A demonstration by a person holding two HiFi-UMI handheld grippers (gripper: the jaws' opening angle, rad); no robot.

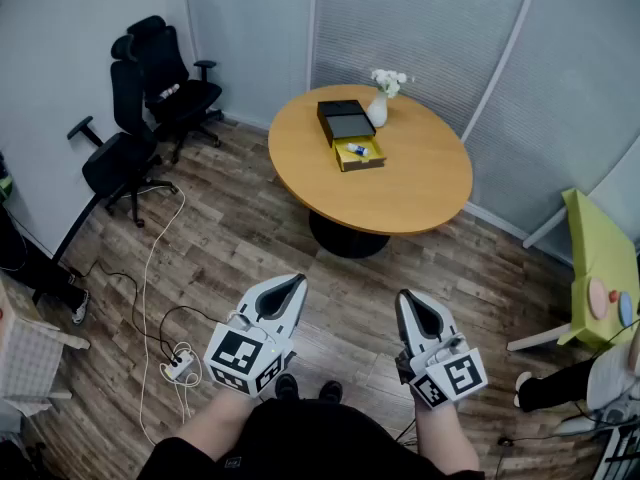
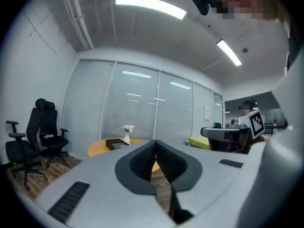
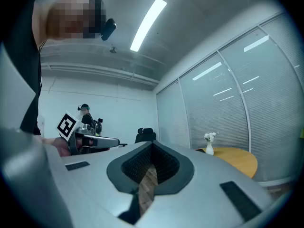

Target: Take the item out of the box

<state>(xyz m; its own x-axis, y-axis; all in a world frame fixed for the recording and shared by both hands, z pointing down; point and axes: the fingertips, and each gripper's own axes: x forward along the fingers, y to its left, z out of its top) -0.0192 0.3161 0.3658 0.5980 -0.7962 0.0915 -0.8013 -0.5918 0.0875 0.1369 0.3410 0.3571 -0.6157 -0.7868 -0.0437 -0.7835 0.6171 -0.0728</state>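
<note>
The round wooden table (image 1: 400, 183) stands well ahead of me. On it lie a black box (image 1: 345, 120) and, beside it, an open yellow box (image 1: 358, 155) holding a small blue-and-white item (image 1: 357, 150). Both grippers hang low near my body, far from the table. My left gripper (image 1: 292, 286) is shut with nothing between its jaws, and my right gripper (image 1: 410, 298) is shut and empty too. The left gripper view shows its closed jaws (image 2: 155, 144) pointing toward the table (image 2: 102, 147) and the black box (image 2: 115, 143). In the right gripper view the jaws (image 3: 152, 146) meet, with the table (image 3: 237, 158) off to the right.
A white vase of flowers (image 1: 379, 108) stands next to the black box. Two black office chairs (image 1: 150, 78) sit at the left wall. A power strip with cables (image 1: 180, 366) lies on the wood floor near my feet. A green table (image 1: 600, 268) is at the right.
</note>
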